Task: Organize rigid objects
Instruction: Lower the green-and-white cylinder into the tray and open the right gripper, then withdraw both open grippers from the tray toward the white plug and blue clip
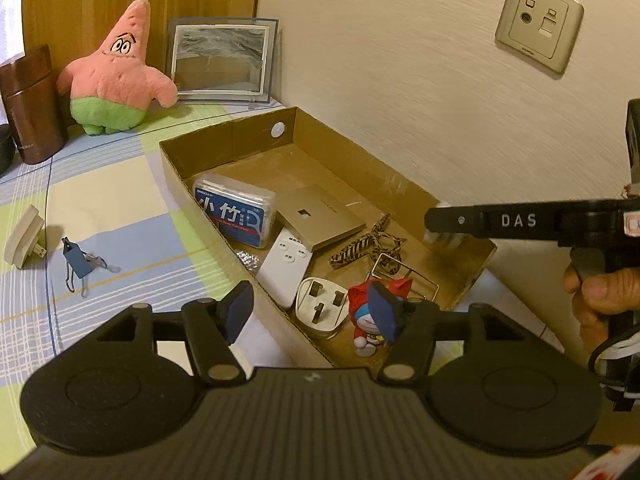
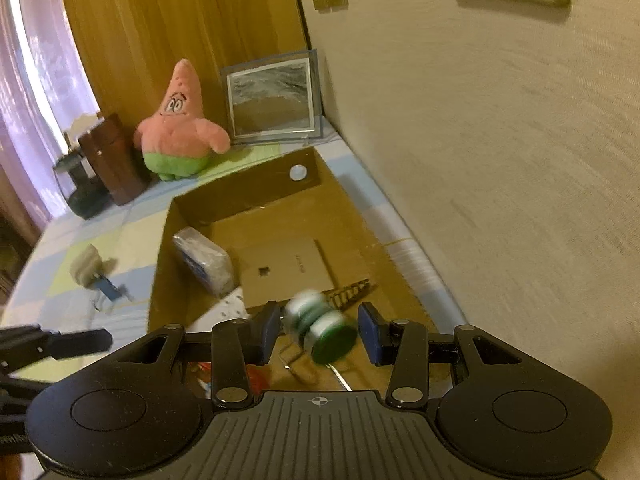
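A cardboard box [image 1: 360, 172] [image 2: 248, 200] lies by the wall and holds a blue floss case [image 1: 234, 216], a gold plate [image 1: 320, 216], a white remote [image 1: 286, 266], a white plug [image 1: 322, 306], a toy figure [image 1: 370, 314] and a hair clip [image 1: 360, 248]. My left gripper [image 1: 312, 312] is open and empty over the box's near end. My right gripper [image 2: 318, 330] is open over the box; a blurred green and white bottle [image 2: 320, 326] is between its fingers, touching neither. On the cloth left of the box lie a white adapter [image 1: 24, 242] and a blue binder clip [image 1: 78, 260].
A pink star plush [image 1: 116, 76], a framed picture [image 1: 222, 60] and a brown canister [image 1: 30, 104] stand at the back of the checked tablecloth [image 1: 120, 208]. The wall runs along the box's right side, with sockets [image 1: 538, 24] on it.
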A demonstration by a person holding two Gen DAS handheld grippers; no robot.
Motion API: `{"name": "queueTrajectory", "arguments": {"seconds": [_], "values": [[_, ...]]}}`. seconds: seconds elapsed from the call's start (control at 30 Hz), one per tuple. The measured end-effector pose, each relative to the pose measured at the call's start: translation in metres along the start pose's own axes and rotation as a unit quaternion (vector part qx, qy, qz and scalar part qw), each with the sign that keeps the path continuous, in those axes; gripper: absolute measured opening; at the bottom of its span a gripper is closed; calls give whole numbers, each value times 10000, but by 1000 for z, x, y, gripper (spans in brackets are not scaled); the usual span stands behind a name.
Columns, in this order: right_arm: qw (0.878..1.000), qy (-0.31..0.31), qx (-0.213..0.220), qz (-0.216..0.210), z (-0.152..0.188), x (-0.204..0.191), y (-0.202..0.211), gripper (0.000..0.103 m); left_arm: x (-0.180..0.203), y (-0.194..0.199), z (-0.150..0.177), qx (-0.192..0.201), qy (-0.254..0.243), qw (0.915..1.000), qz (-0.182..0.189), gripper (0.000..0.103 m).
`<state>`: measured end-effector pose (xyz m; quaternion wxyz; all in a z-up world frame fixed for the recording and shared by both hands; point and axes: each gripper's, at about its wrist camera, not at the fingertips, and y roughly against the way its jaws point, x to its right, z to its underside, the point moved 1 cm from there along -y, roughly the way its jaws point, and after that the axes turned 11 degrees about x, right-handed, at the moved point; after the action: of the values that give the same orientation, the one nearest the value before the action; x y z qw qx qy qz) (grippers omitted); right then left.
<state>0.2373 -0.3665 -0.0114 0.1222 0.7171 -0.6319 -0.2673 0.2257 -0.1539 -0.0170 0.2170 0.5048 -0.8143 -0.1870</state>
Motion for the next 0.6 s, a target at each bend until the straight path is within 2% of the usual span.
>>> {"name": "queueTrajectory", "arguments": {"seconds": [0.07, 0.1, 0.6], "values": [[9999, -37, 95, 63, -2, 1, 2, 55, -1, 1, 1, 10, 13, 10000, -17, 63], [9999, -62, 126, 79, -2, 2, 3, 57, -2, 1, 1, 14, 9, 10000, -21, 64], [9998, 72, 174, 19, -6, -14, 23, 58, -6, 17, 4, 39, 80, 9999, -145, 68]]}}
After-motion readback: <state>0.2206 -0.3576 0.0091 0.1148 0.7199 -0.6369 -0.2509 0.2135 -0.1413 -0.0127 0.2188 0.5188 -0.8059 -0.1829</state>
